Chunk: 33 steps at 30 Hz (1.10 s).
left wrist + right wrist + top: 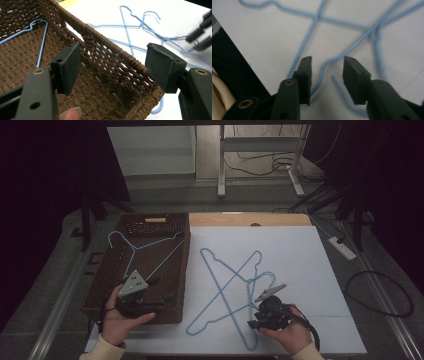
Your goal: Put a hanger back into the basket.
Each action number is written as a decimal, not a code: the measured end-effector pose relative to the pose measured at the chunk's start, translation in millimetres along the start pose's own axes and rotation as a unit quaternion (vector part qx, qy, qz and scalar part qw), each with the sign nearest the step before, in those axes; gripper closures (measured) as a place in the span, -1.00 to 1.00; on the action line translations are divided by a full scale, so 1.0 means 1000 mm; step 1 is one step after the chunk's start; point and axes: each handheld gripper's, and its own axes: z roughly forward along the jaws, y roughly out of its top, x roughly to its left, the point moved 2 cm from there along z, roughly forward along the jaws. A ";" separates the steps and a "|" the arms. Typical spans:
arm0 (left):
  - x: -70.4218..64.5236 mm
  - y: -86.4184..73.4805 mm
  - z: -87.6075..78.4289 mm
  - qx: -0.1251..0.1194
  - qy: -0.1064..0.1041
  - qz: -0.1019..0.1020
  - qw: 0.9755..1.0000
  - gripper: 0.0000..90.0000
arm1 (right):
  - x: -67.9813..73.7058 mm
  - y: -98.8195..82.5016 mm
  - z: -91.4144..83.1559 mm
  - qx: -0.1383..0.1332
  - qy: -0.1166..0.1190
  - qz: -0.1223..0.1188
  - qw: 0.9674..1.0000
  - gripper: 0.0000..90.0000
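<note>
Two light-blue wire hangers (225, 280) lie crossed on the white sheet (300, 265). A third blue hanger (145, 245) rests inside the brown wicker basket (186, 270) at the left. My right gripper (253, 322) is low over the sheet near the front edge. Its jaws are open, and a curved end of a hanger wire (322, 72) runs between them without the pads pressing on it. My left gripper (161, 301) hovers open at the basket's near right corner. In the left gripper view its jaws straddle the basket's woven wall (100, 40), holding nothing.
The sheet covers a wooden table (250, 219). Behind it stand a metal frame (222, 165) and floor cables (320, 195). A white power strip (342, 247) lies to the right. The sheet's front edge drops off just beside the right gripper.
</note>
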 end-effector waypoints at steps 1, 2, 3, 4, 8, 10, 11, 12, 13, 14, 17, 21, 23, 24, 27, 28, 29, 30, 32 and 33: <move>0.000 0.000 0.000 -0.001 0.000 0.001 1.000 -0.35 | -0.012 0.011 -0.009 -0.022 -0.016 -0.017 0.999 0.15; 0.000 0.000 0.000 -0.001 0.000 0.001 1.000 -0.35 | -0.017 0.015 -0.012 -0.027 -0.017 -0.018 0.999 0.12; 0.000 0.000 0.000 -0.001 0.000 0.001 1.000 -0.35 | -0.024 0.021 -0.015 -0.032 -0.023 -0.020 0.999 0.07; 0.000 0.000 0.000 0.000 0.000 0.001 1.000 -0.35 | -0.032 0.030 -0.017 -0.038 -0.031 -0.031 0.998 0.07; 0.000 0.000 0.000 0.001 0.000 0.001 1.000 -0.35 | -0.054 0.056 -0.012 -0.035 -0.043 -0.046 0.997 0.08; 0.001 0.000 0.000 0.002 0.000 0.002 1.000 -0.35 | -0.063 0.071 -0.006 -0.022 -0.048 -0.056 0.997 0.10; 0.001 0.000 0.000 0.002 0.000 0.002 1.000 -0.35 | -0.063 0.071 -0.006 -0.022 -0.048 -0.056 0.997 0.10; 0.001 -0.001 0.001 0.002 0.001 0.002 1.000 -0.35 | -0.067 0.078 -0.001 -0.015 -0.050 -0.066 0.996 0.10; 0.001 -0.001 0.001 0.002 0.001 0.002 1.000 -0.35 | -0.071 0.086 0.006 -0.002 -0.048 -0.071 0.996 0.09; 0.001 -0.001 0.001 0.003 0.000 0.001 1.000 -0.35 | -0.074 0.094 0.013 0.009 -0.047 -0.083 0.995 0.09; 0.001 -0.001 0.001 0.002 0.000 0.002 1.000 -0.35 | -0.080 0.106 0.028 0.035 -0.048 -0.112 0.992 0.09; 0.001 -0.001 0.001 0.003 -0.001 0.002 1.000 -0.35 | -0.086 0.119 0.049 0.063 -0.050 -0.125 0.989 0.11; 0.001 -0.001 0.001 0.003 -0.001 0.002 1.000 -0.35 | -0.088 0.125 0.058 0.076 -0.048 -0.126 0.988 0.18; 0.001 -0.001 0.001 0.003 -0.001 0.003 1.000 -0.35 | -0.089 0.126 0.061 0.081 -0.048 -0.123 0.988 0.21; 0.001 -0.001 0.001 0.003 -0.001 0.003 1.000 -0.35 | -0.088 0.133 0.075 0.120 -0.042 -0.121 0.985 0.34; 0.001 -0.001 0.001 0.003 -0.001 0.004 1.000 -0.35 | -0.088 0.133 0.077 0.126 -0.044 -0.119 0.984 0.38; 0.001 -0.001 0.001 0.003 -0.001 0.004 1.000 -0.35 | -0.088 0.133 0.077 0.126 -0.044 -0.119 0.984 0.38; 0.001 -0.001 0.001 0.003 0.000 0.003 1.000 -0.35 | -0.087 0.134 0.079 0.135 -0.045 -0.111 0.984 0.47; 0.001 -0.002 0.001 0.003 0.000 0.003 1.000 -0.35 | -0.086 0.135 0.082 0.148 -0.051 -0.092 0.983 0.55; 0.001 -0.002 0.001 0.003 0.000 0.003 1.000 -0.34 | -0.085 0.137 0.082 0.157 -0.052 -0.081 0.983 0.64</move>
